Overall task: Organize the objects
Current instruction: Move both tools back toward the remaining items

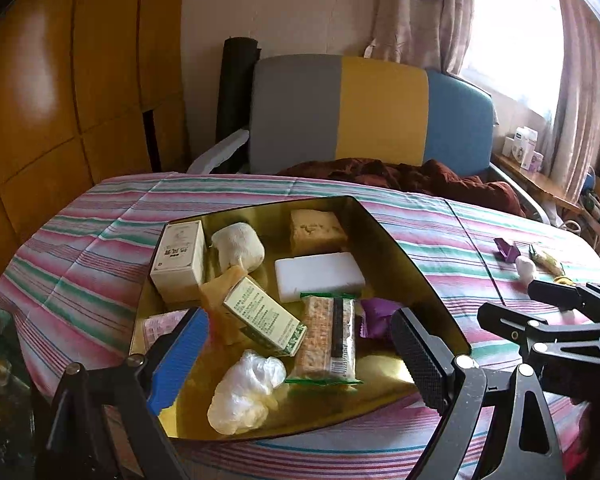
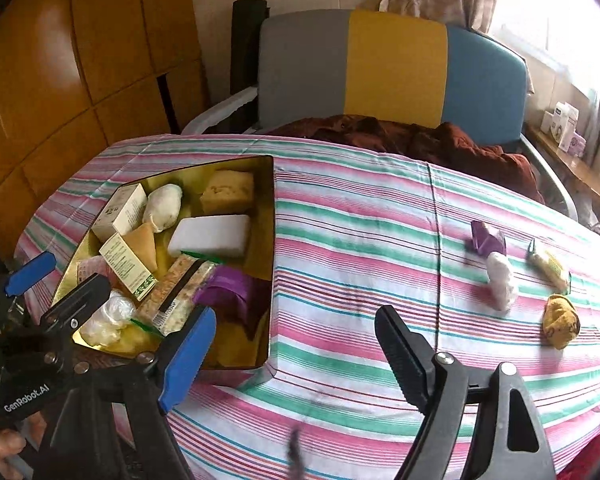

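Observation:
A gold tin (image 1: pixel 396 236) (image 2: pixel 270 264) lies on the striped cloth. It holds a white box (image 1: pixel 179 260), a green-printed box (image 1: pixel 260 316), a white block (image 1: pixel 320 276), a yellow sponge block (image 1: pixel 316 226), a cracker packet (image 1: pixel 330 340), a purple packet (image 2: pixel 230 288) and a crumpled white bag (image 1: pixel 244 388). My left gripper (image 1: pixel 300 316) (image 2: pixel 76 268) hangs open over the tin's near end, empty. My right gripper (image 2: pixel 296 314) (image 1: pixel 524 304) is open and empty over the cloth, just right of the tin. Loose on the cloth at the right are a purple wrapper (image 2: pixel 488 238), a white wad (image 2: pixel 500 280), a yellow packet (image 2: pixel 550 266) and a brown-yellow bundle (image 2: pixel 560 320).
A brown blanket (image 2: pixel 440 136) is heaped at the far side of the cloth, before a grey, yellow and blue headboard (image 2: pixel 396 64). Wooden wardrobe panels (image 1: pixel 40 100) stand at the left. A shelf with small boxes (image 1: pixel 524 148) runs under the window at the right.

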The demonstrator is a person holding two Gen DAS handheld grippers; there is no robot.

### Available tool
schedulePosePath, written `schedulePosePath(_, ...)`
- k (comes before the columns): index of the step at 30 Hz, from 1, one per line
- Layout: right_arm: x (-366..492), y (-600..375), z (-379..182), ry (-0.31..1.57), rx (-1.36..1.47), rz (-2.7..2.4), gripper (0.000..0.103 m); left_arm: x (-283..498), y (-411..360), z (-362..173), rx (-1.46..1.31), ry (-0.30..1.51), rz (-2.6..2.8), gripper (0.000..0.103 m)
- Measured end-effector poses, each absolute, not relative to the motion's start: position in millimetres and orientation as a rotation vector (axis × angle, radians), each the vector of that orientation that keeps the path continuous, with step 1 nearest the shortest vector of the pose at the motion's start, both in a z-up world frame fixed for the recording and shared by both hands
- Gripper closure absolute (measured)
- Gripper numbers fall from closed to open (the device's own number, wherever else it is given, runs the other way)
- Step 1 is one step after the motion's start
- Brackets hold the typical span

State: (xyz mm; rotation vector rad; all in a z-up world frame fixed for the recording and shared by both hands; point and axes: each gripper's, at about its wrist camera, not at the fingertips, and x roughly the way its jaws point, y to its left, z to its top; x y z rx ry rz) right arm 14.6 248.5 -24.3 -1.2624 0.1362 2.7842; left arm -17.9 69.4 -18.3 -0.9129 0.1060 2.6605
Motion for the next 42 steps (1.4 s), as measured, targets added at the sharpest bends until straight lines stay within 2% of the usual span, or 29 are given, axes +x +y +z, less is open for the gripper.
schedulePosePath(19, 20, 280, -36, 0.112, -1.289, 2.708, 0.019, -10, 88, -23, -0.921, 0.168, 2.603, 0.010)
schedulePosePath(36, 23, 445, -20, 0.191, -1.126, 2.427, 0.019, -3, 124, -29, -0.915, 0.282, 2.521, 0.009)
schedulePosePath(40, 36, 503, -26, 0.352, -1.038, 2.299, 0.019, -1, 138, -28, -0.905, 0.314, 2.491, 0.009)
schedulePosePath(42, 51, 532, -31, 0.563, -0.991, 2.221, 0.019, -1, 147, -28, -0.900, 0.325, 2.471, 0.010)
